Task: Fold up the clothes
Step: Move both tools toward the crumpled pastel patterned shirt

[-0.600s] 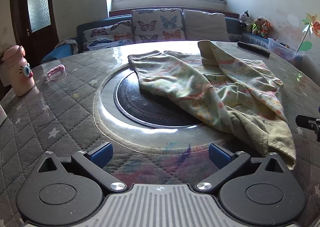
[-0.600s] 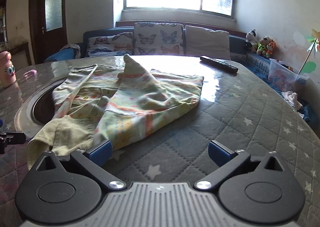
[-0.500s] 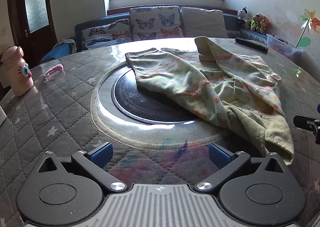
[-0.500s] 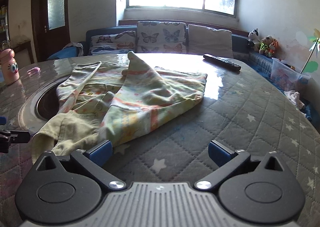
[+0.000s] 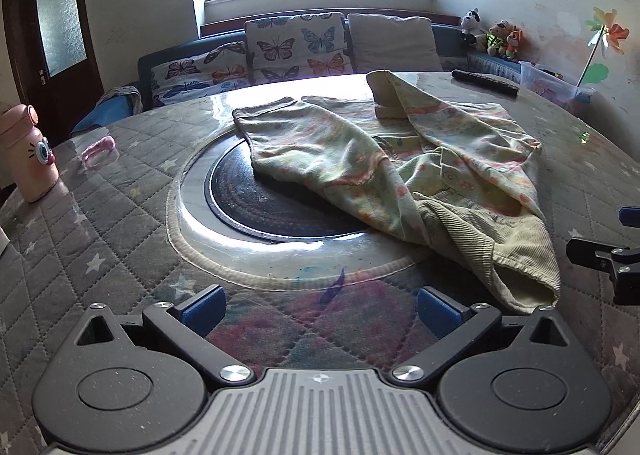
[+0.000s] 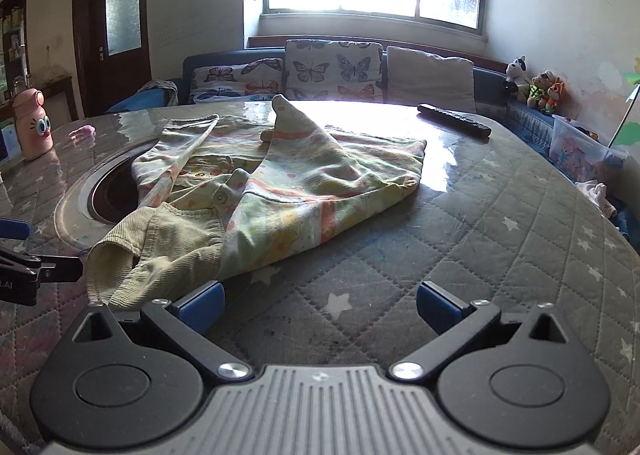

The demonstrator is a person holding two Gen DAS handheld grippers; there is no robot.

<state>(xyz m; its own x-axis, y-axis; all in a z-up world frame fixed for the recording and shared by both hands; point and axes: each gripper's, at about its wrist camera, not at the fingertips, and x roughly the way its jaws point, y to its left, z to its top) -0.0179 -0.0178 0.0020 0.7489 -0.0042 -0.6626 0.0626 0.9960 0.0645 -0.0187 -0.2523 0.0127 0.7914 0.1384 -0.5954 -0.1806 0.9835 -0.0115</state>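
With both the left gripper (image 5: 320, 303) and right gripper (image 6: 320, 301) spread wide and empty, the rumpled pastel floral garment (image 5: 400, 159), its ribbed waistband at two o'clock, could bunch if pinched unevenly.

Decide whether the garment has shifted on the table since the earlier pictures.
No. The garment covers the same part of the dark round plate as before; only the cameras moved.

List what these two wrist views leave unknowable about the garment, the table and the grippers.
- Garment: its type and underside; both views show only crumpled top layers.
- Dark round inset: its far right part, covered by the garment in the left wrist view.
- Table: the near edge, hidden behind each gripper's body.
- Right gripper: in the left wrist view, cut off by the right edge.
- Remote: buttons too small to read.
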